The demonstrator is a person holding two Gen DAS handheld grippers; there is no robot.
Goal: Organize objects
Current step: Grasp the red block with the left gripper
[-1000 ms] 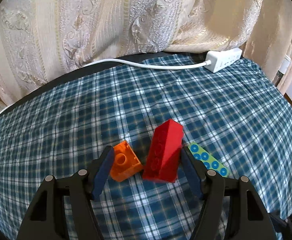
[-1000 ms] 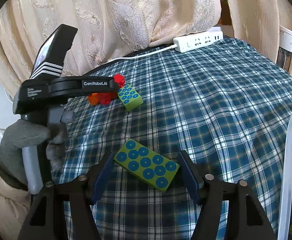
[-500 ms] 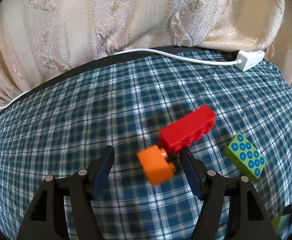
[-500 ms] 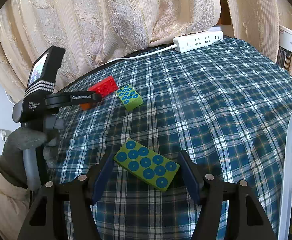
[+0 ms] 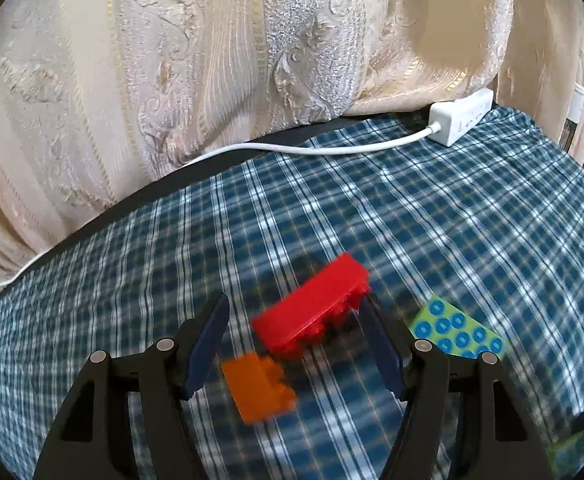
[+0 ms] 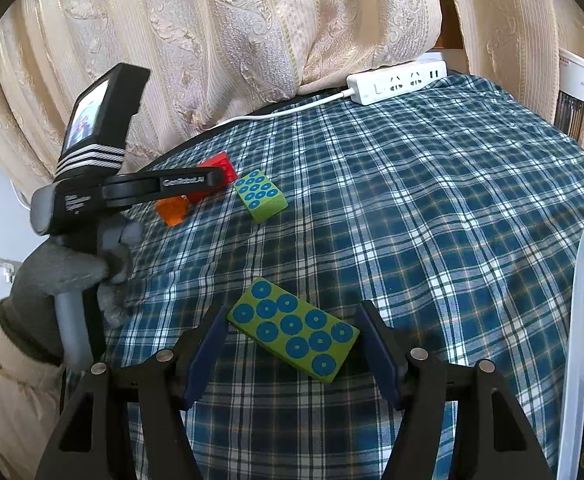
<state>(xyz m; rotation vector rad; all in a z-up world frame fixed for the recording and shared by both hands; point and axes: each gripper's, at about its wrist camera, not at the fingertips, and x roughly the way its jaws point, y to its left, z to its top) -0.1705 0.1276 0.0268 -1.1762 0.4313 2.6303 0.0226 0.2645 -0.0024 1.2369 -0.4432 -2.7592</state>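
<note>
The left tongs (image 5: 292,344) stand released around the red brick (image 5: 311,316), the orange brick (image 5: 258,390) lying loose just below it. The red brick sits askew, so squaring the pads to its long sides first should help. The right tongs (image 6: 292,344) bracket the green dotted block (image 6: 293,334), pads apparently not pressing (the gap is slight). A second green block (image 6: 260,196) crowds the left tongs' right side; the bench (image 6: 431,200) beyond lies open, with a clear bin (image 6: 579,320) to the right.

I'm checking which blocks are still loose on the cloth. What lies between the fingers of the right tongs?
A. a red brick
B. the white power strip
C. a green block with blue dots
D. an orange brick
C: in the right wrist view the green block with blue dots lies flat on the plaid cloth between the fingers of the right tongs, which stand open, clear of it.
</note>
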